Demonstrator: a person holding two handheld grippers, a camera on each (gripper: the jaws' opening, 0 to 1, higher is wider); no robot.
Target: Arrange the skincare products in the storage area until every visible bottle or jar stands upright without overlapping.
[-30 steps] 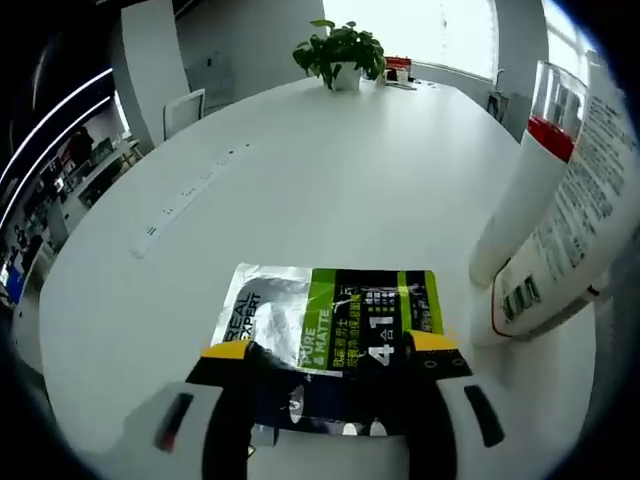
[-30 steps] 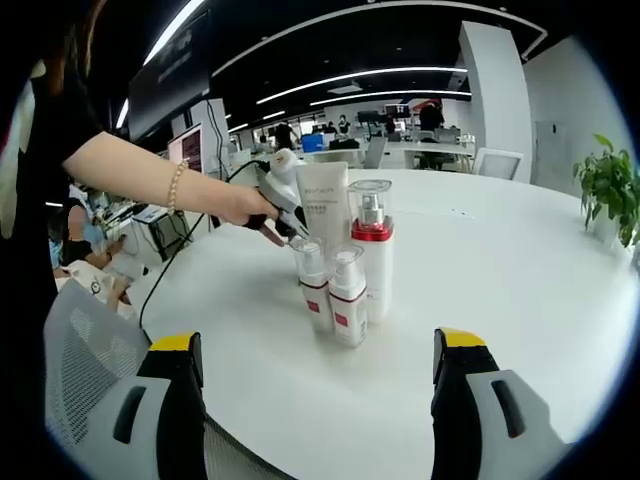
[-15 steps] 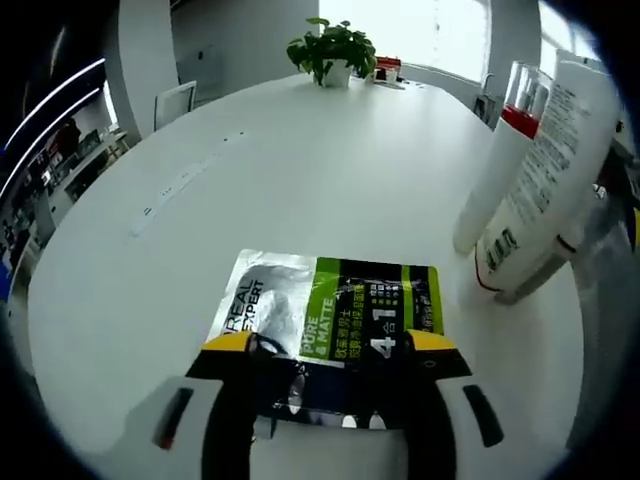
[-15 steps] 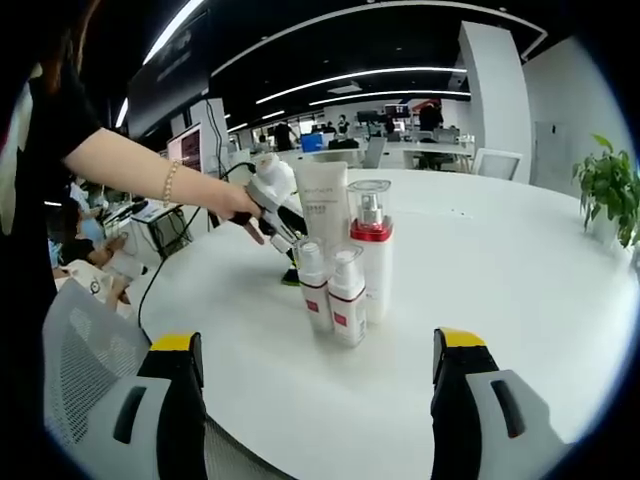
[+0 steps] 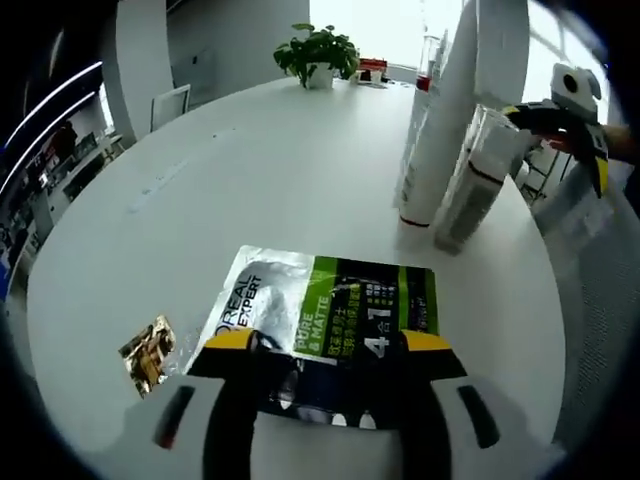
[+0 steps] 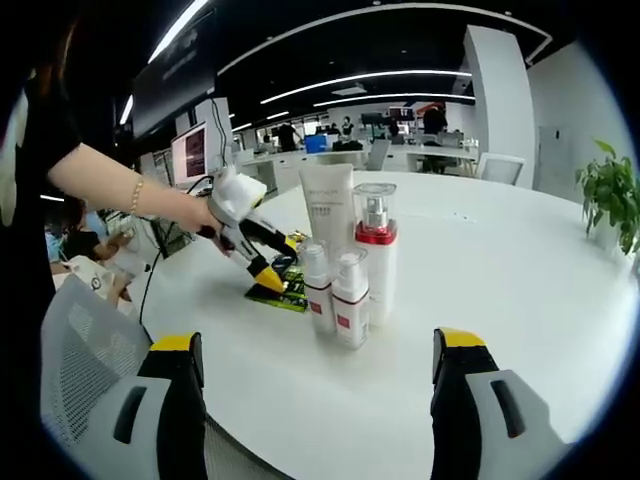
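Observation:
Four skincare containers stand upright in a tight group on the white table: a tall white tube (image 6: 328, 212), a clear-capped pump bottle with a red collar (image 6: 375, 260), and two small red-labelled bottles (image 6: 318, 292) (image 6: 350, 300). The left gripper view has the tube (image 5: 445, 110) at the upper right. A silver, green and black sachet (image 5: 325, 305) lies flat, its near end between the jaws of my left gripper (image 5: 330, 345), which is shut on it. From the right gripper view, the left gripper (image 6: 262, 265) touches the sachet (image 6: 282, 292) left of the bottles. My right gripper (image 6: 318, 350) is open, short of the group.
A small gold packet (image 5: 148, 350) lies on the table left of the sachet. A potted plant (image 5: 318, 50) stands at the far end. A person's arm (image 6: 110, 185) reaches in from the left. A mesh chair (image 6: 85, 350) sits by the table's near edge.
My left gripper has drawn back from the bottles, and the sachet came with it. The gold packet has come into view. The right gripper has stayed put.

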